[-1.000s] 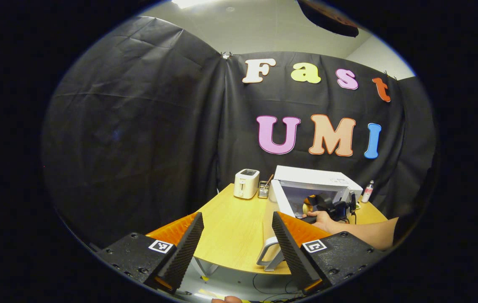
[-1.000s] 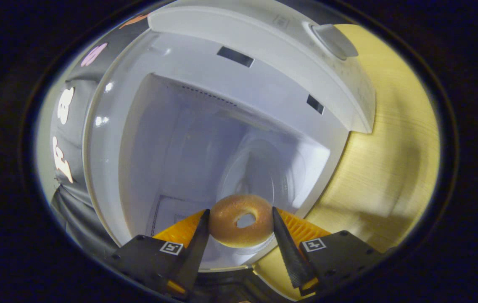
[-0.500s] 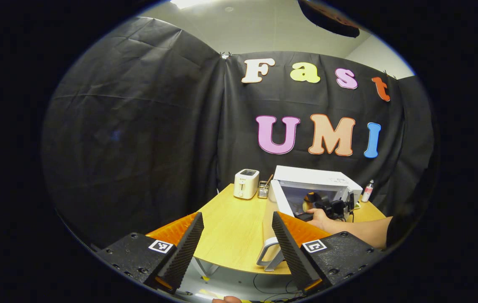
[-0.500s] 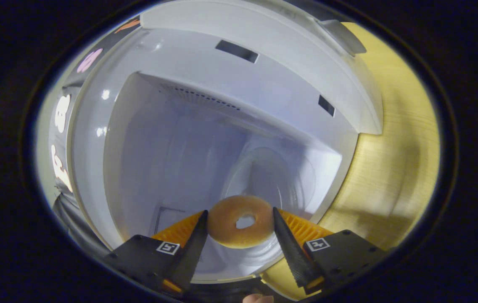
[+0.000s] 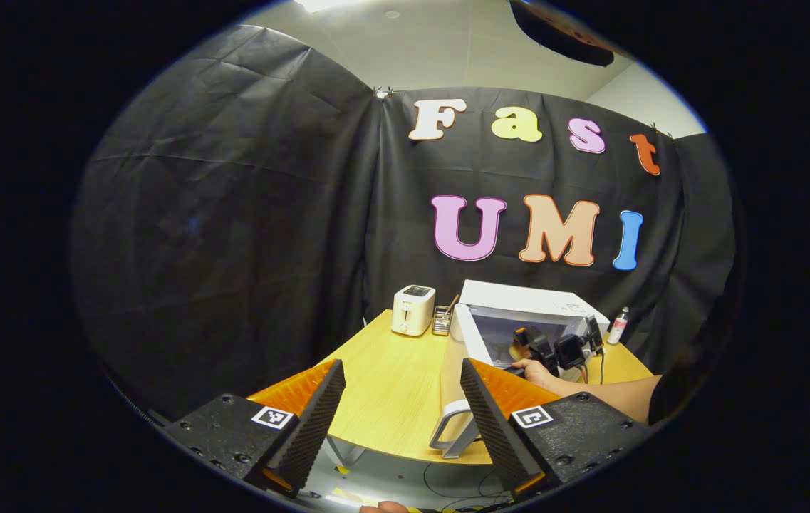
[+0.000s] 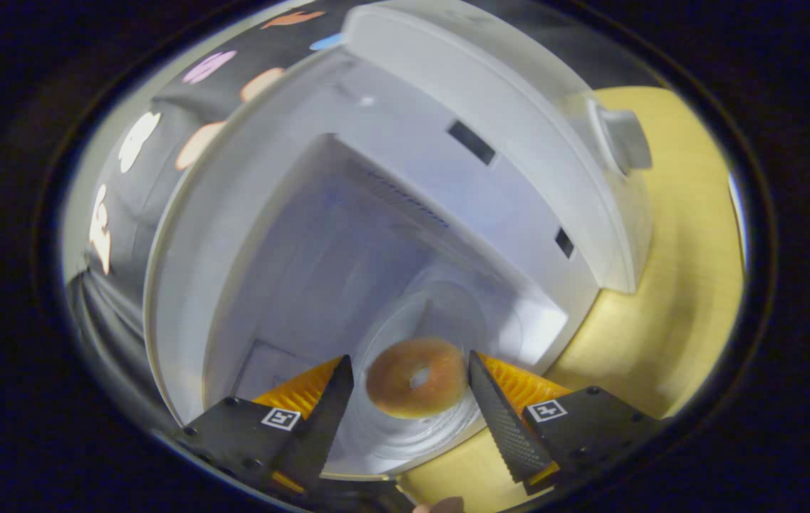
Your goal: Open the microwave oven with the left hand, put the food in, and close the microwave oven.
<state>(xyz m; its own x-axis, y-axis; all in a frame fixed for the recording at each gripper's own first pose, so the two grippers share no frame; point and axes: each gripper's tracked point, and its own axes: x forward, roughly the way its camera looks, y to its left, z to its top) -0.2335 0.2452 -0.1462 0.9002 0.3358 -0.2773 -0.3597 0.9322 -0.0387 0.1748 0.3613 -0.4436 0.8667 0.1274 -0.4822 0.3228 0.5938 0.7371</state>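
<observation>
The donut (image 6: pixel 415 376) lies on the glass plate (image 6: pixel 405 427) inside the open microwave (image 6: pixel 518 142), the right claw (image 6: pixel 412 399) is apart around it, so I think it should pull straight back without bumping it, while the empty left claw (image 5: pixel 397 406), also apart, waits to push the door (image 5: pixel 456 370).

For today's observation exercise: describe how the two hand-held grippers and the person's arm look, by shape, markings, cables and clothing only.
Each gripper, left and right, has two wedge-shaped fingers with ribbed inner faces, set on dark bolted blocks that each carry a square black-and-white tag. In the left gripper view the right gripper is a dark unit with cables hanging from it. The person's forearm is bare, ending at a dark sleeve.
</observation>
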